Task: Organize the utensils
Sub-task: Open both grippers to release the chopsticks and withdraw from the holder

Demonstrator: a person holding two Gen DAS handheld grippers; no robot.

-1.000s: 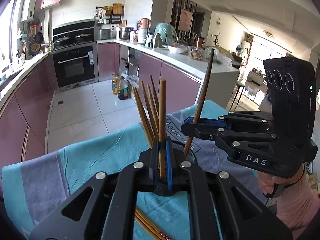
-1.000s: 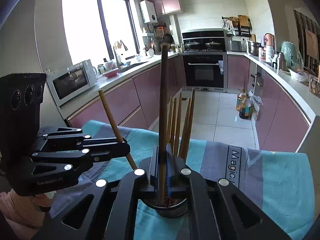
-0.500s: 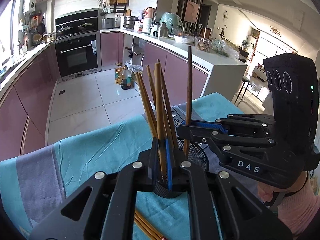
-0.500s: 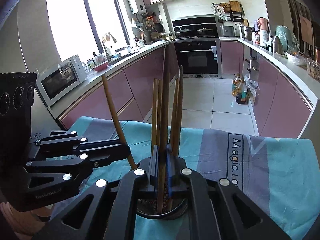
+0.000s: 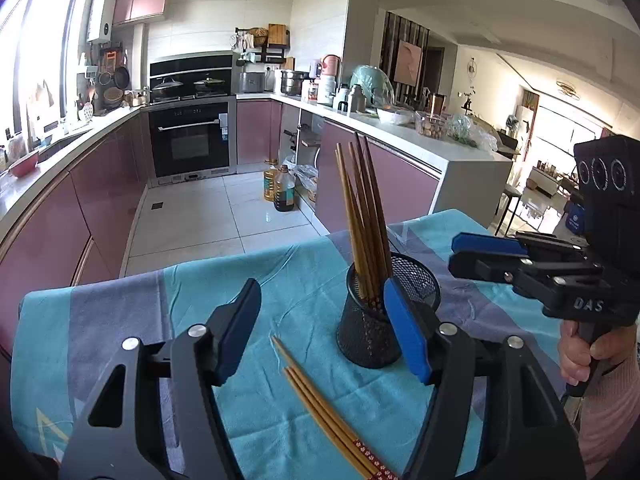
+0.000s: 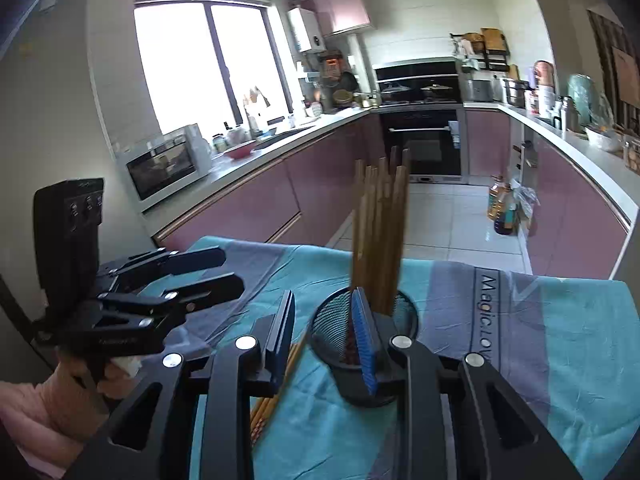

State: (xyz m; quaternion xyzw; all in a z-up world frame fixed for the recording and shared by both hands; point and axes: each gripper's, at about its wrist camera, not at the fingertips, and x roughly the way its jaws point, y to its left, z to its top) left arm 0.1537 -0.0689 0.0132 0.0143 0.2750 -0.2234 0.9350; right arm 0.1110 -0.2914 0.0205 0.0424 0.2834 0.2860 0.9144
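While opening, left tongs (image 5: 320,334) flank loose chopsticks (image 5: 328,412).

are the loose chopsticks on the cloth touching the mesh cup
Apart. The left wrist view shows teal cloth between the loose chopsticks and the base of the mesh cup.

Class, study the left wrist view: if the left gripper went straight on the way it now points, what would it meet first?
Probably the teal tablecloth, just left of the mesh holder; the opening left gripper has nothing between its jaws. Depth is uncertain.

teal cloth-covered table (image 5: 120,320) carries mesh cup (image 5: 366,336) and loose chopsticks (image 5: 320,408).
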